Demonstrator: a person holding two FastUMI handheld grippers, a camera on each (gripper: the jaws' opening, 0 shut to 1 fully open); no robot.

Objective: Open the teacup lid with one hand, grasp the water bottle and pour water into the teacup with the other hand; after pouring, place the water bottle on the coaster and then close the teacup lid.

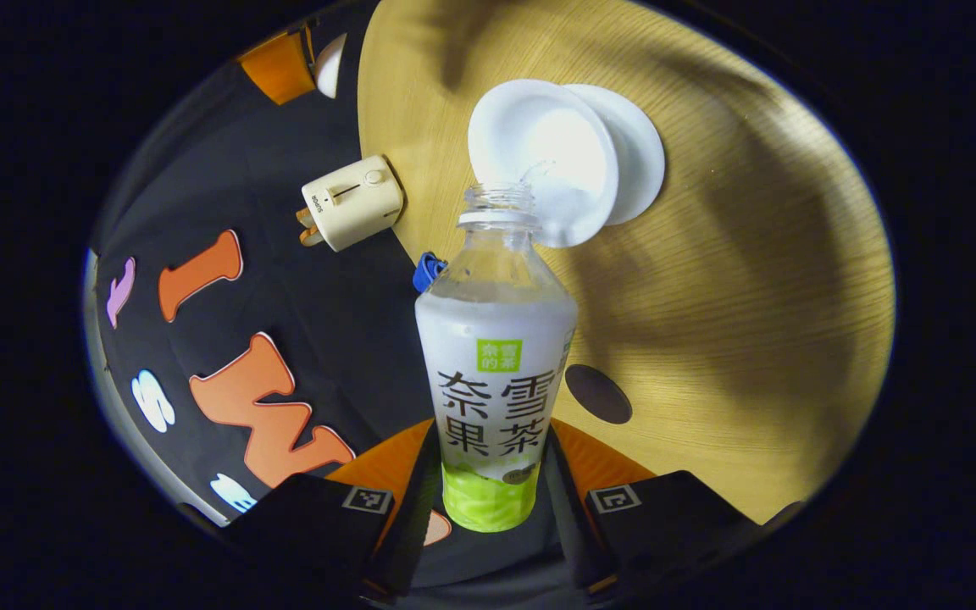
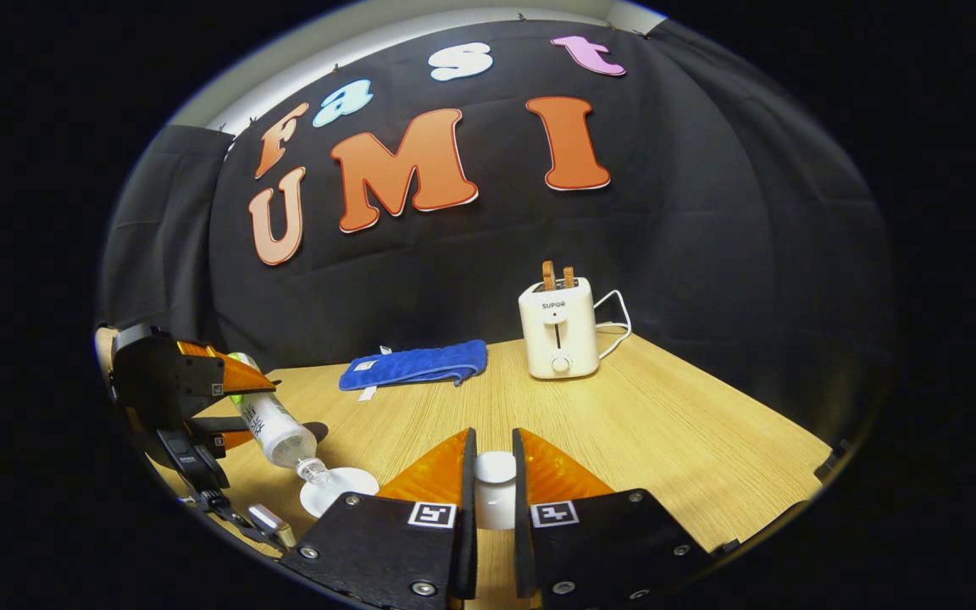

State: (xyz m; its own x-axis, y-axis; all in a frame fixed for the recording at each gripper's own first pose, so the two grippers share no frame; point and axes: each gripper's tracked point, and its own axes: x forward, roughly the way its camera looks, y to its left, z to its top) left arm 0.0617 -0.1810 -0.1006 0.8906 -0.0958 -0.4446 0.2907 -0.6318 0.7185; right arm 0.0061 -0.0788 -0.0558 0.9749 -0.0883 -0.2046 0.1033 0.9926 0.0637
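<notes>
My left gripper (image 1: 492,474) is shut on a clear water bottle (image 1: 496,373) with a white and green label and no cap. The bottle is tipped forward, its mouth over the white teacup (image 1: 543,157), which stands on a white saucer (image 1: 640,148). A little water shows at the bottle's mouth. A dark round coaster (image 1: 598,394) lies on the wooden table beside the bottle. In the right gripper view the tilted bottle (image 2: 272,424) points down at the cup and saucer (image 2: 340,491), held by the left gripper (image 2: 200,398). My right gripper (image 2: 494,457) is shut on the white teacup lid (image 2: 495,491), held above the table.
A cream toaster (image 2: 557,330) with two slices of toast stands at the back of the wooden table (image 2: 666,424), its cord trailing right. A folded blue cloth (image 2: 416,364) lies to its left by the black wall. The toaster (image 1: 352,202) sits at the table's edge in the left gripper view.
</notes>
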